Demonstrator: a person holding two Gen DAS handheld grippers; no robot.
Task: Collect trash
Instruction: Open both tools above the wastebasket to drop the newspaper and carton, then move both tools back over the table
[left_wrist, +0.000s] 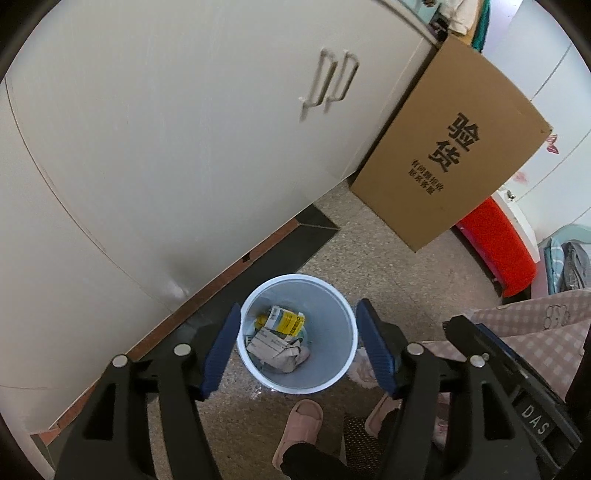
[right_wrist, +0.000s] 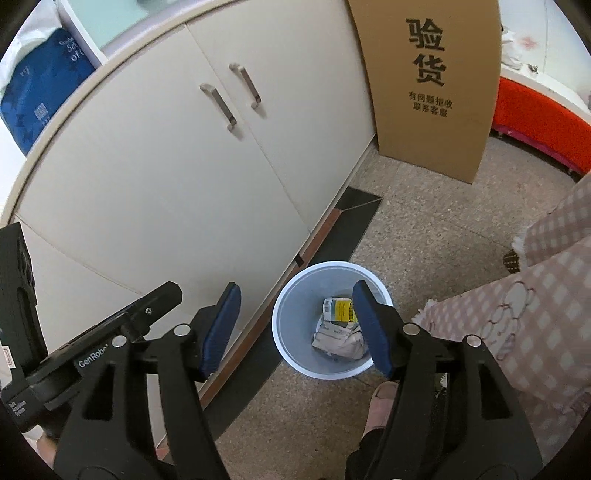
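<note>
Black hand-held gripper (left_wrist: 297, 345), blue pads (left_wrist: 221, 350), silver pivot screws; pink slipper (left_wrist: 299, 424), dark trouser.

Cream cabinet (right_wrist: 177, 177) on speckled floor (right_wrist: 424, 229) — cardboard box (right_wrist: 432, 85) beside it.

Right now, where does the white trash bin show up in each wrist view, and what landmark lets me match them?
Left wrist: the white trash bin sits low at centre, framed between the open left gripper fingers.
Right wrist: it sits low, right of centre, partly behind the open right gripper's right finger.
Shared landmark: the printed cardboard box beside the cabinet.
</note>
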